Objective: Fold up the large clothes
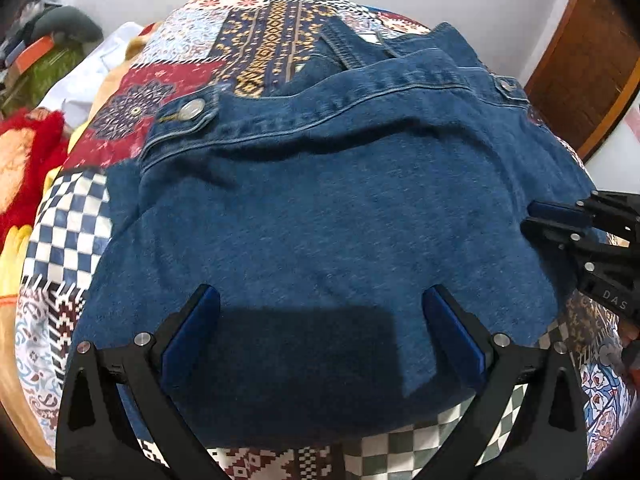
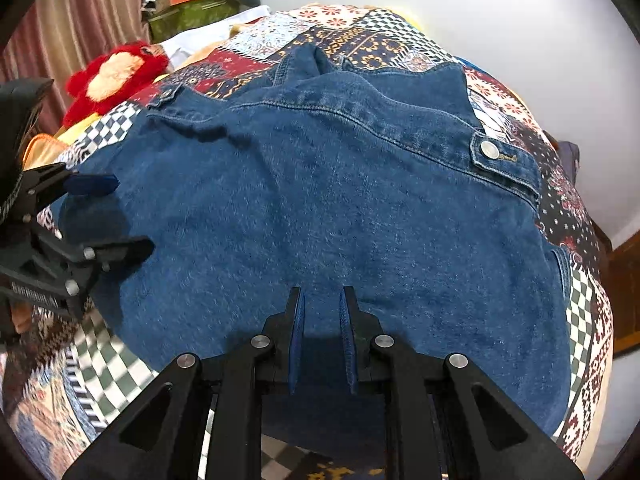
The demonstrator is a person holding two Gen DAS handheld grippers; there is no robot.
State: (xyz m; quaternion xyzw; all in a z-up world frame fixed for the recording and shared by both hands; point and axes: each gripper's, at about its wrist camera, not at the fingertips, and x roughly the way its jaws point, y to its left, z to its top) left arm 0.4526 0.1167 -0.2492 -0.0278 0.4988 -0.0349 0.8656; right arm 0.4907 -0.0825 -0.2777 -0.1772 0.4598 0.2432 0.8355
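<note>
A: Item one?
B: Denim jacket (image 1: 320,208), blue, spread flat on a patchwork quilt (image 1: 180,64), metal snap button (image 1: 191,109) at the far hem tab.
A: Grippers?
B: Left gripper (image 1: 320,320) over the near edge, fingers spread wide, nothing between them. Right gripper (image 2: 322,316) above the denim, fingers narrow, a slim gap left, gripping nothing.
A: Surroundings?
B: Red plush toy (image 2: 112,76) beside the quilt; white wall (image 2: 520,20) beyond.
</note>
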